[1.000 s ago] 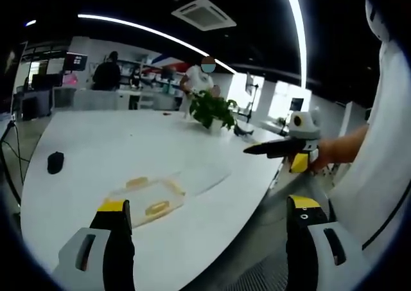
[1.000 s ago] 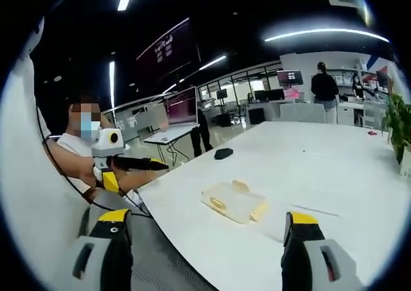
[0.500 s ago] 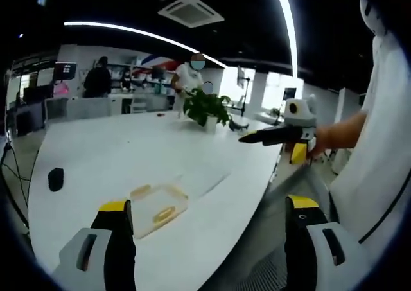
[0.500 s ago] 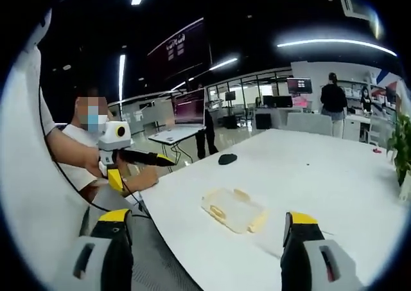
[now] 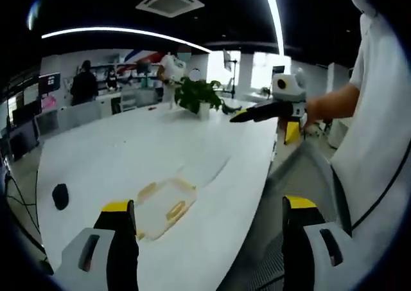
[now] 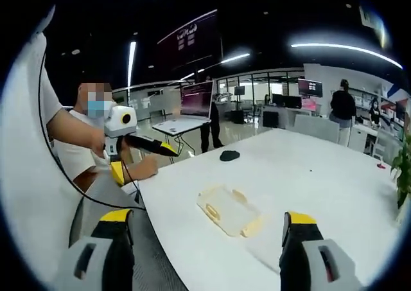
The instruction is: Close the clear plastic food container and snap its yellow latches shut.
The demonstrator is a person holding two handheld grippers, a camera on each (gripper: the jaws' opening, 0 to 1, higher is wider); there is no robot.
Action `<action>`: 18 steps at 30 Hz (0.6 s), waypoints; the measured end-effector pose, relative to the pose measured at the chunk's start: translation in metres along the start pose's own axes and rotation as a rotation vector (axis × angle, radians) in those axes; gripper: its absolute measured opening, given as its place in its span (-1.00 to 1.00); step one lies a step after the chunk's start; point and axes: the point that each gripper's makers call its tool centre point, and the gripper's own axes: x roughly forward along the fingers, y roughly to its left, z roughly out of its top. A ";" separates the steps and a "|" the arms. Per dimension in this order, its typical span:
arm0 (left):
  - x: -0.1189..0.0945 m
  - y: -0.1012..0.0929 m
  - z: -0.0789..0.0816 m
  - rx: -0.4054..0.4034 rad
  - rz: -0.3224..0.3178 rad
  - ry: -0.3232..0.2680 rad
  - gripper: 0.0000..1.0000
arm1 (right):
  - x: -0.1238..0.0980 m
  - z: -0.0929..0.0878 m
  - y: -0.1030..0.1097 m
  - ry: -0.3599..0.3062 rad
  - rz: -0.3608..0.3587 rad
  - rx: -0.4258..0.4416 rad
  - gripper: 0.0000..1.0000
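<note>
1. Left tongs [image 5: 205,227]: jaws spread wide, nothing between them. They hang above the near edge of the white worktop [image 5: 128,149].
2. Right tongs [image 6: 202,230]: jaws also wide apart, holding nothing, up in the air over the worktop [image 6: 308,175] edge.
3. Clear food container [image 5: 162,205] sits on the worktop, just past the left jaw in the left gripper view, at abt 10 o'clock from the gap between the jaws. Not touching the tongs.
4. In the right gripper view the container [image 6: 228,211] lies between the two jaws, a bit farther out, at abt 12 o'clock. Yellow latches [image 6: 250,227] show on its sides.
5. Clear lid [image 5: 205,172] lies flat on the worktop just beside the container, at its 1 o'clock in the left gripper view. Container looks open.
6. Right tongs also show in the left gripper view at 1 o'clock [image 5: 241,117], held by a hand [image 5: 311,114]; can't tell their jaws from here.
7. Left tongs show in the right gripper view at 10 o'clock [image 6: 172,151].
8. Farther out: small black thing [image 5: 60,196] on the worktop at 9 o'clock, green plant [image 5: 196,95] at 12, people standing in the far room.
</note>
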 end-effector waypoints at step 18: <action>0.003 0.019 -0.011 0.104 -0.046 0.111 0.87 | 0.016 -0.004 -0.013 0.105 0.030 -0.114 0.88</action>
